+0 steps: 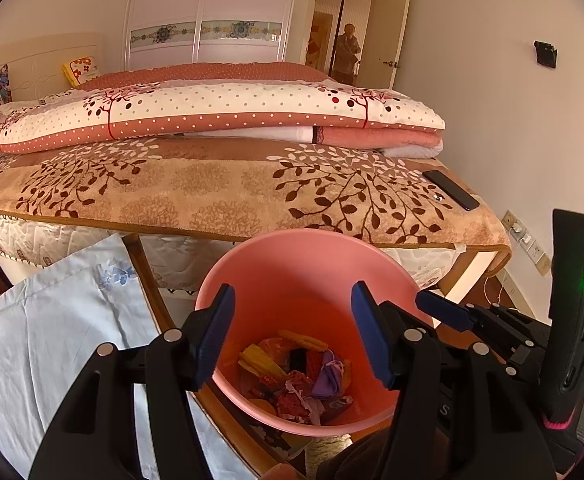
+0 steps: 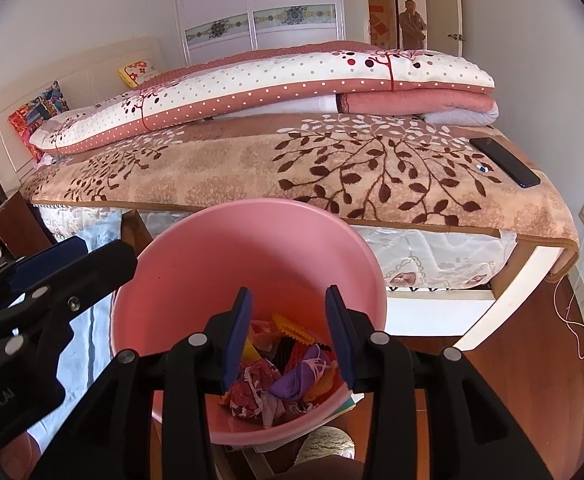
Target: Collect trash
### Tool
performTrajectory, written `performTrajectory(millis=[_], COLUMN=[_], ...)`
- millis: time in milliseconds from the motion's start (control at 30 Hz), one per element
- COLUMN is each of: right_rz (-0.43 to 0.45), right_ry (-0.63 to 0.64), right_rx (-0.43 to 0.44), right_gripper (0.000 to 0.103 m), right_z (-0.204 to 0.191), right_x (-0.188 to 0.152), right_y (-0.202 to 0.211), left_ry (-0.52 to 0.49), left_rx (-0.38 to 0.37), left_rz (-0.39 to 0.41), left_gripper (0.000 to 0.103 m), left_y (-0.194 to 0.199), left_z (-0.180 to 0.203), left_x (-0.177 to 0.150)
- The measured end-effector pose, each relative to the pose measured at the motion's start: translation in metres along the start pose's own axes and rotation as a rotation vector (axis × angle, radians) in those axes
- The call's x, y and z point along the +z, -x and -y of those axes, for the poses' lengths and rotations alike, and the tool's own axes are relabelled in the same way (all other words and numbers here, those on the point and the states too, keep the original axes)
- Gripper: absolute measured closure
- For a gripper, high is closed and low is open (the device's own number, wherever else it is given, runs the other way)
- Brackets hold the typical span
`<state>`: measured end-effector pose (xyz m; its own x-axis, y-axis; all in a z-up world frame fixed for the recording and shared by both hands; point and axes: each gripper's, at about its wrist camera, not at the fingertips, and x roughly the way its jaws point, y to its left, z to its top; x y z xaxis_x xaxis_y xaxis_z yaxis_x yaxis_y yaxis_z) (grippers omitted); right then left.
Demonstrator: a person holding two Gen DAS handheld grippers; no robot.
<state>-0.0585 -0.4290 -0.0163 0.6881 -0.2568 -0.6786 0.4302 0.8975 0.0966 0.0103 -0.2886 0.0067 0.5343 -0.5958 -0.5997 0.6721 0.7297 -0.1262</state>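
Beside the bed [image 2: 252, 168], pink bin [image 2: 196, 248] of crumpled trash [image 2: 288, 376] beneath both hand-held grippers, left [image 1: 292, 336] and right [image 2: 288, 340], jaws apart, empty.

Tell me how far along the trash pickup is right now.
Mostly done, it seems: crumpled scraps already lie in the pink bin. In hand: nothing; the left hand-held gripper and the right hand-held gripper hang open over the bin. Left: no loose trash shows on the bed blanket, only a phone and a small object beside it.
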Motion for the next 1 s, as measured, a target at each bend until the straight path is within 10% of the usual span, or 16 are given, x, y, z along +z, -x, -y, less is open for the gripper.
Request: performTrajectory(millis=[1000], right_rz=[0.145], right_ry=[0.014], right_rx=[-0.029], right_gripper=[0.035], right_z=[-0.020], right_x=[-0.012], right_y=[0.083], left_ry=[0.003], left_rx=[0.009], left_rz=[0.086], left_gripper=[0.041], left_y=[0.062], left_z=[0.014], left_x=[-0.004])
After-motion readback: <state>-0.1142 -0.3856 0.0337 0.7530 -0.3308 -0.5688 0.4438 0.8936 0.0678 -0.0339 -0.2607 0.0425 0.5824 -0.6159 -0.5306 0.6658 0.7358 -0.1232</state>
